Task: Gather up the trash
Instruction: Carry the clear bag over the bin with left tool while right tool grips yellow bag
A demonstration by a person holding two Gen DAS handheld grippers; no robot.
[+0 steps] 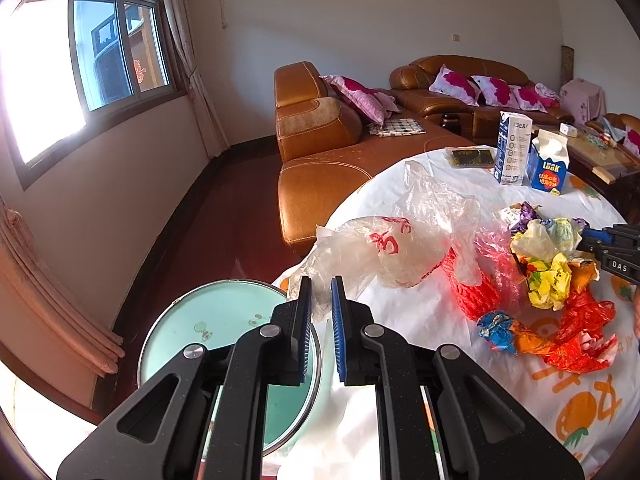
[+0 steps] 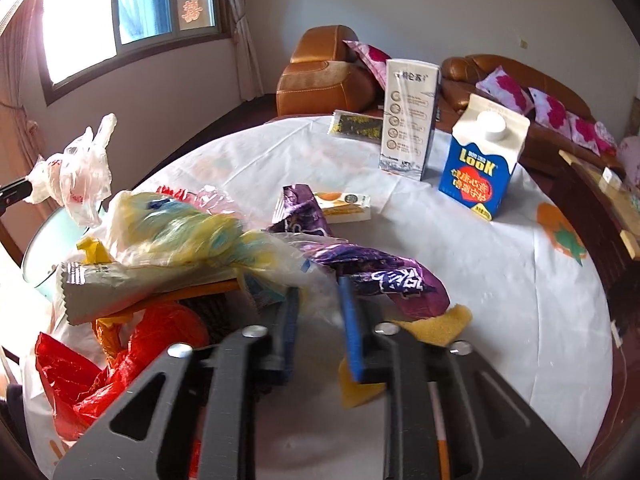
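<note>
- Nearest the left wrist camera, the left gripper [image 1: 321, 300] has its black jaws with blue pads nearly together, pinching a corner of the clear crumpled plastic bag with red print [image 1: 380, 248] at the edge of the worktop.
- That bag stretches from the jaws up and right across the round worktop under a white cloth with orange fruit prints [image 1: 452, 320], reaching the heap of trash.
- Below the left jaws, off the worktop's edge, is a round pale-green stool seat with a metal rim [image 1: 224, 320].
- The right gripper [image 2: 318, 300] has its jaws drawn close on thin clear plastic film [image 2: 320, 280] at the near side of the heap; the picture there is blurred, so exactly which piece is pinched I cannot tell.
- The heap of crumpled wrappers [image 1: 548, 268] lies on the right of the worktop: yellow-and-green, orange, blue foil and a red plastic bag [image 1: 576, 336].
- From the right wrist camera, a purple foil wrapper [image 2: 380, 276] lies just beyond the right jaws, and a yellow sponge-like scrap [image 2: 436, 326] lies under them.
- Farther back stand a tall white-and-blue carton [image 2: 410, 120] and a blue gable-top carton marked "LooK" [image 2: 480, 164], side by side, with a flat dark packet [image 2: 356, 124] to their left.
- Brown leather sofas with pink-flowered cushions [image 1: 452, 84] fill the room behind.
</note>
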